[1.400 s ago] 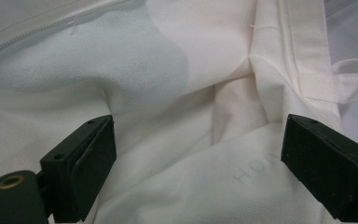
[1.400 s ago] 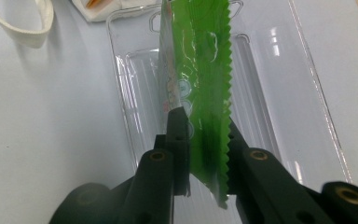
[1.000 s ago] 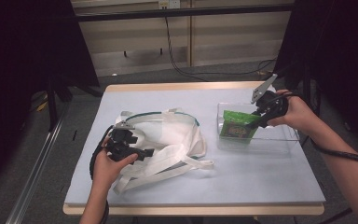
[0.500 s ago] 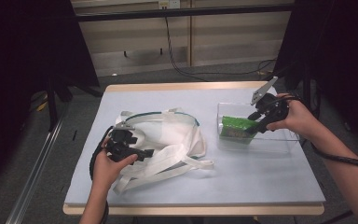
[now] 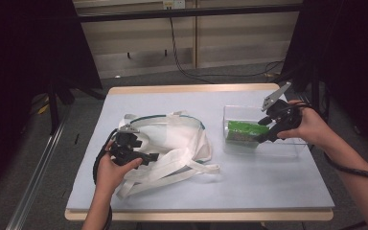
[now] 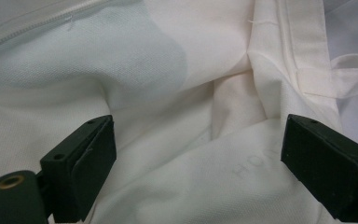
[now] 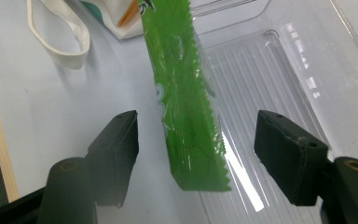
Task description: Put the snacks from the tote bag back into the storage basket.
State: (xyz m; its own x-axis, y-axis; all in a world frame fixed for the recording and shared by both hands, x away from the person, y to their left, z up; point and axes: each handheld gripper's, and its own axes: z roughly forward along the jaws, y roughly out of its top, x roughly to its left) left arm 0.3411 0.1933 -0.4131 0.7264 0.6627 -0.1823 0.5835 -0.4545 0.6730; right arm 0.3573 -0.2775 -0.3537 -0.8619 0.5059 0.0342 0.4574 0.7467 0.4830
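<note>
**Green packet let go in the clear tray, bag waiting under your left gripper**

Your right gripper (image 7: 196, 158) stands over the clear plastic tray (image 5: 287, 148) at the right side of the table (image 5: 268, 182). Its jaws have just been opening, and the green packet (image 7: 186, 107) is between them but neither pad presses on it; there is a gap on both sides. The packet stands on its edge against the tray's left wall, so it seems you released it here to leave it inside the tray. In the high view the green packet (image 5: 243, 132) sits at the tray's left end.

Your left gripper (image 6: 196, 172) rests on the white cloth bag (image 5: 172, 143) at the left part of the table, jaws wide apart, with only loose fabric between the pads and nothing pinched. I judge that this hand waits there so the bag does not slide and is ready for the next grasp. The bag's straps (image 5: 191, 165) lie spread toward the middle of the table, well apart from the tray.
</note>
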